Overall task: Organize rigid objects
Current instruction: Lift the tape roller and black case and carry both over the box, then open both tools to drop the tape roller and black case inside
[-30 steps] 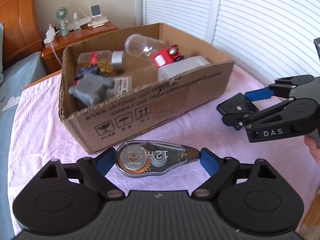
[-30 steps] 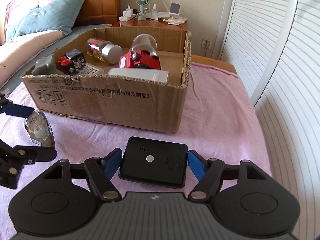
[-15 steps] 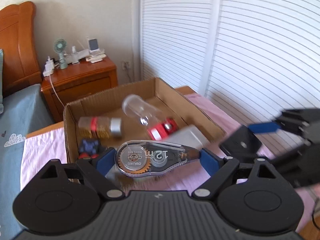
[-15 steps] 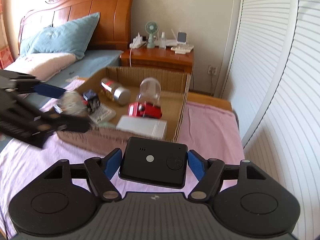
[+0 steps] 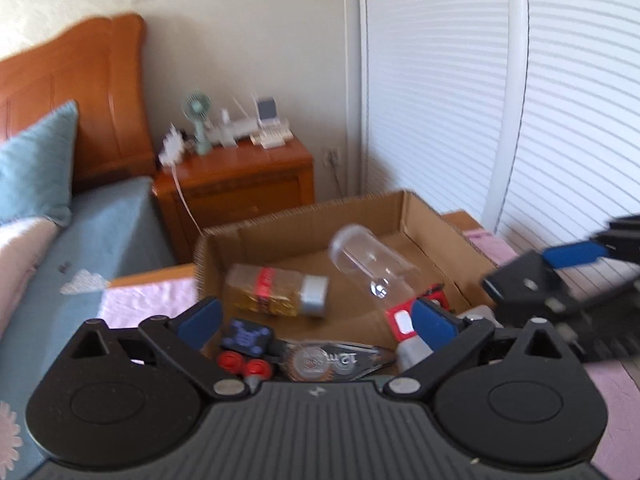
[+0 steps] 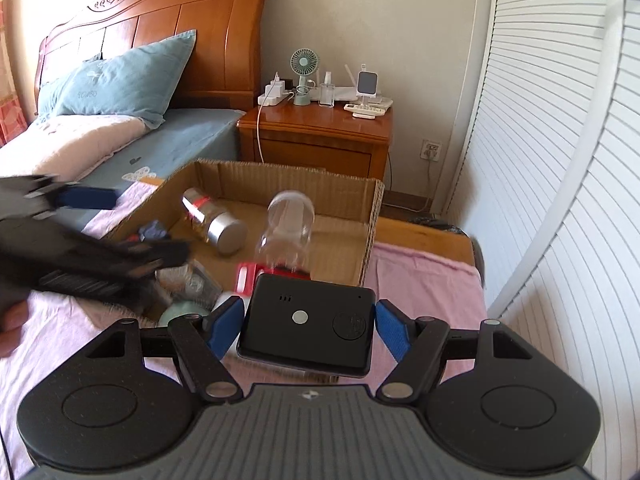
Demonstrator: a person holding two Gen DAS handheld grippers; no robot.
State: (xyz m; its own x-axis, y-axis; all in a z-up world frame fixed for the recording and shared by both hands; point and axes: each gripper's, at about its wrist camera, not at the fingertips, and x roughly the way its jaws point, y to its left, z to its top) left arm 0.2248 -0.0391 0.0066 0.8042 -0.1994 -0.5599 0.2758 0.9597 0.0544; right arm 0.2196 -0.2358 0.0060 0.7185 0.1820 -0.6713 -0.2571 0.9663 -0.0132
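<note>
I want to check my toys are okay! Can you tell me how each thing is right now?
left hand-held gripper: jaws opening, pads off the tape
correction tape: let go, over the box
right hand-held gripper: shut on black device
cardboard box: open
clear bottle: lying down
glitter jar: capped, lying down

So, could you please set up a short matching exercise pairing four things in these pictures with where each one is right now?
Things:
1. correction tape
2. black device
3. small fan
4. blue pillow

Places:
A. on the wooden nightstand
B. leaning against the headboard on the bed
C. between the pads of the right gripper
D. loose in the cardboard box, below the opening left gripper

Pairs: 1-D, 2-C, 3-A, 4-B
</note>
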